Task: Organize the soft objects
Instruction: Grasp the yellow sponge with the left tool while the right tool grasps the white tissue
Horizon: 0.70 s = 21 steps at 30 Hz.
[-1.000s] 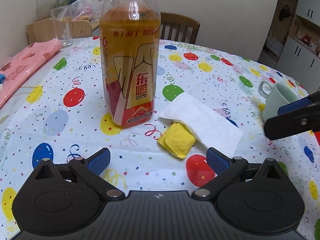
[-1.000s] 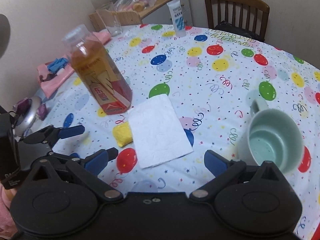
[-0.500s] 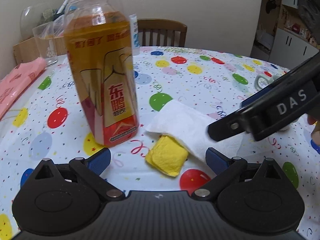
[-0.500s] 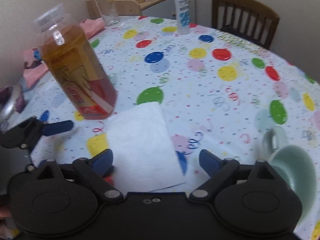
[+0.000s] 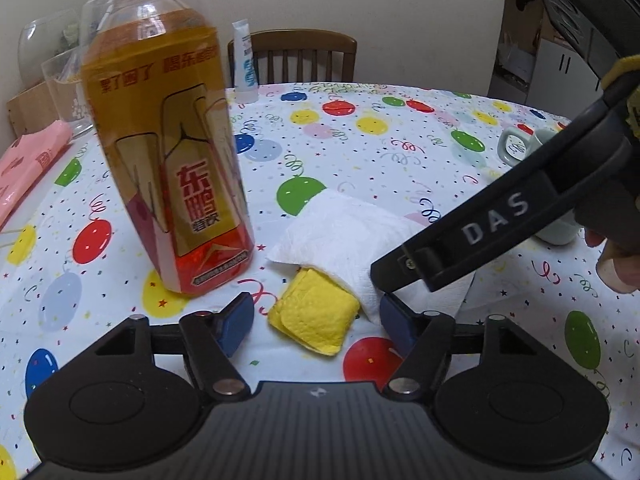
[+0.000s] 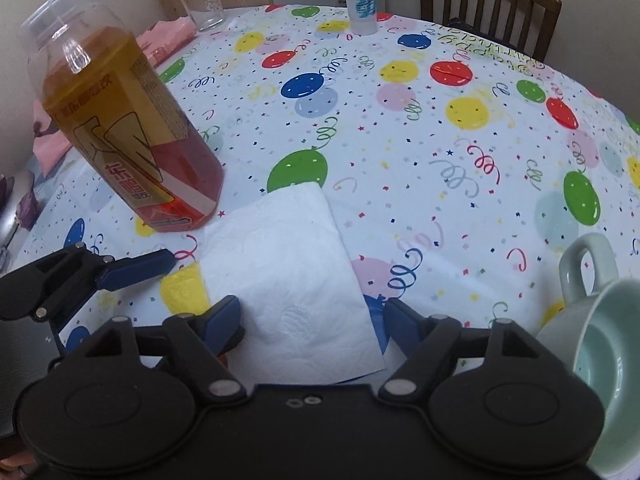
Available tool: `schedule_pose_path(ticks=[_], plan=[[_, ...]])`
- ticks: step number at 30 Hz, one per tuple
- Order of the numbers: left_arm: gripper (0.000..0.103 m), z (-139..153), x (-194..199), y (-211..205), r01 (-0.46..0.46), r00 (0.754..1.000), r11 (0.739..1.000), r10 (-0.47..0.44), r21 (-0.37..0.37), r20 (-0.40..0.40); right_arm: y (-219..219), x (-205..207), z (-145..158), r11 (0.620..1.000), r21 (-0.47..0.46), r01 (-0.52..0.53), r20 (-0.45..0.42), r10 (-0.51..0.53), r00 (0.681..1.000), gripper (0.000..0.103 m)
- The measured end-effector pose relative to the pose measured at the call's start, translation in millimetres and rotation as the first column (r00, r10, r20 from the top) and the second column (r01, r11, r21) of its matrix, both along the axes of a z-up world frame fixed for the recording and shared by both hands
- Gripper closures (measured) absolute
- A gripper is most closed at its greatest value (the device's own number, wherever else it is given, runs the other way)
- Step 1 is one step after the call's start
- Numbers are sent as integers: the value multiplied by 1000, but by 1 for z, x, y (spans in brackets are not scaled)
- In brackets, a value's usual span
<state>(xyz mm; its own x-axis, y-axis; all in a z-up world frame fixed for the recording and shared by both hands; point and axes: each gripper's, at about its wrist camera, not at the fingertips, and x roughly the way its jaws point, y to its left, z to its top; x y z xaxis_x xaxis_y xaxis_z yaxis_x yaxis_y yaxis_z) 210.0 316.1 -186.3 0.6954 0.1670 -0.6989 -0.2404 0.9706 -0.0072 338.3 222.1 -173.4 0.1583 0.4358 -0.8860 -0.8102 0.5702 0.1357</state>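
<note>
- A round table is covered by a white tablecloth [image 6: 400,200] printed with coloured balloons and confetti.
- Near the front of the table a folded white paper towel [image 6: 292,280] is laid flat, one long edge overlapping a small folded yellow cloth [image 5: 314,316].
- The yellow cloth is partly hidden under the towel's left edge; only its near corner is exposed in the left wrist view.
- The left gripper [image 5: 316,322] is held low over the table, its blue-padded jaws set either side of the yellow cloth and closing; the pads are not yet pressed on the cloth.
- The right gripper [image 6: 312,322] is pointed down at the near end of the paper towel, its jaws closing with the towel between them; no contact with the pads is seen.
- A tall bottle of amber drink [image 5: 164,152] is stood upright just left of the two soft items, close to the left gripper's outer jaw.
- A pale green mug [image 6: 600,360] is placed to the right, near the right gripper.
- Judged from this, the step in hand is a two-handed pick-up of the soft items.
- For a clean grasp, the jaws are best lowered until the pads meet the table, so that all folded layers are pinched together.
- The towel is best lifted first, or both lifted evenly, so the cloth is not dragged.
- The bottle should be given room, since a sideways nudge could tip it.
</note>
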Motion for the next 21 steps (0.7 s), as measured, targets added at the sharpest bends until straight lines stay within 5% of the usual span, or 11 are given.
schedule_pose_path(ticks=[14, 21], plan=[[56, 1, 7, -4, 26, 1000, 1000, -26, -3, -5, 6, -14, 3, 997, -57, -42, 65, 46, 997, 91], [61, 2, 5, -5, 23, 1000, 1000, -23, -14, -1, -9, -23, 19, 1000, 1, 3, 91, -3, 996, 97]])
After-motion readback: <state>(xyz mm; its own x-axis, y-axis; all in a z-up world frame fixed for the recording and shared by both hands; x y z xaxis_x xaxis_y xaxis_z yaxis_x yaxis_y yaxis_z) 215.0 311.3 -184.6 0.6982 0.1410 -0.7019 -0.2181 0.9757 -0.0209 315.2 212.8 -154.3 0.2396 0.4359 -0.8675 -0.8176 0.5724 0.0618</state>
